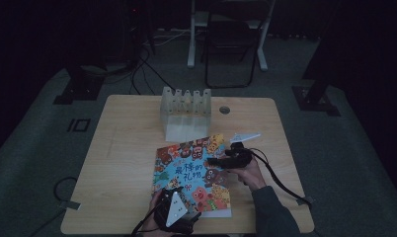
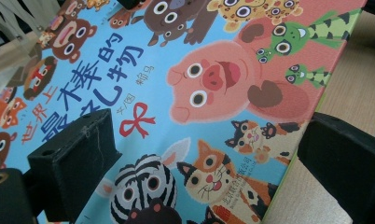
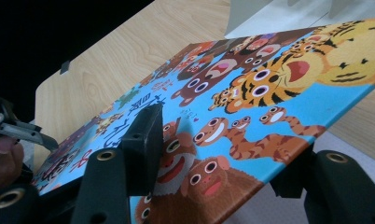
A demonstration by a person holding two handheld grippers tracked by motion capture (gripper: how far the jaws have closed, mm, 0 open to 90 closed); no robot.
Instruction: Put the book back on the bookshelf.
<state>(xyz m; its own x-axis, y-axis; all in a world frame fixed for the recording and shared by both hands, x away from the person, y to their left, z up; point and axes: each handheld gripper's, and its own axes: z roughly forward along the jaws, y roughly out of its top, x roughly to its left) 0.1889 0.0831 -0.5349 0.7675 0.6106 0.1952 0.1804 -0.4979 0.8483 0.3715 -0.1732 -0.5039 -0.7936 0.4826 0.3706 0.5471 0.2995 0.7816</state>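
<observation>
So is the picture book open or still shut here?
Shut: the picture book shows its full front cover, no inside pages visible.

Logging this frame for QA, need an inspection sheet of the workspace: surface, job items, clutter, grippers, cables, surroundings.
Surface: wooden table, dim light.
Job's things: picture book, its right side lifted off the table; slotted rack behind it.
Clutter: nothing seen.
Grippers: right gripper straddles the book's right edge, one jaw on the cover, one beneath; left gripper straddles its near edge, jaws apart.
Cables: black cable trails from the right gripper; more on the floor.
Surroundings: folding chair, dark floor.
</observation>
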